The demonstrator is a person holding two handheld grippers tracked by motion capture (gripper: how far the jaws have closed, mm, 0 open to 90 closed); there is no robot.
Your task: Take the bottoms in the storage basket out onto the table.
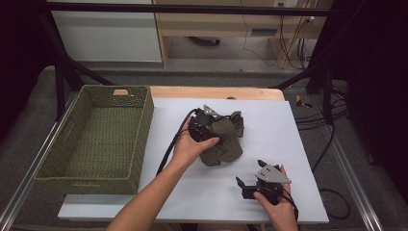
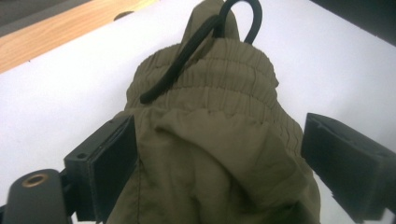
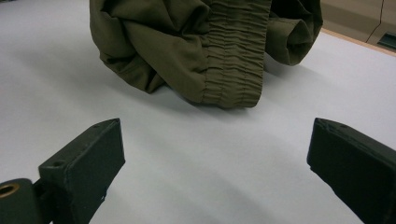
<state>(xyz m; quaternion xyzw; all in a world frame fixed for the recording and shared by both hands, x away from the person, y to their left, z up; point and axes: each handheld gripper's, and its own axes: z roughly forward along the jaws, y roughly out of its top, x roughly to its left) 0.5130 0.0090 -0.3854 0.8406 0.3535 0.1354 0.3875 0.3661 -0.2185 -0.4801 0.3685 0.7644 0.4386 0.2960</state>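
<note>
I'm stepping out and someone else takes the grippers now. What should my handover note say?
Left hand-held gripper: jaws open around the crumpled olive shorts, cloth between them, not yet clamped.
Right hand-held gripper: open, empty, on the white mat, nearer the person than the shorts.
Woven basket: at the mat's left, nothing in it.
Done: nothing is placed.
Left: probably grip the shorts and move them, perhaps into the basket.

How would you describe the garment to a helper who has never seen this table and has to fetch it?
Find the white sheet covering the table, right of the green woven basket. Near its middle lies a crumpled olive garment, with the left gripper at it. Its gathered elastic waistband and black drawcord set it apart.
</note>
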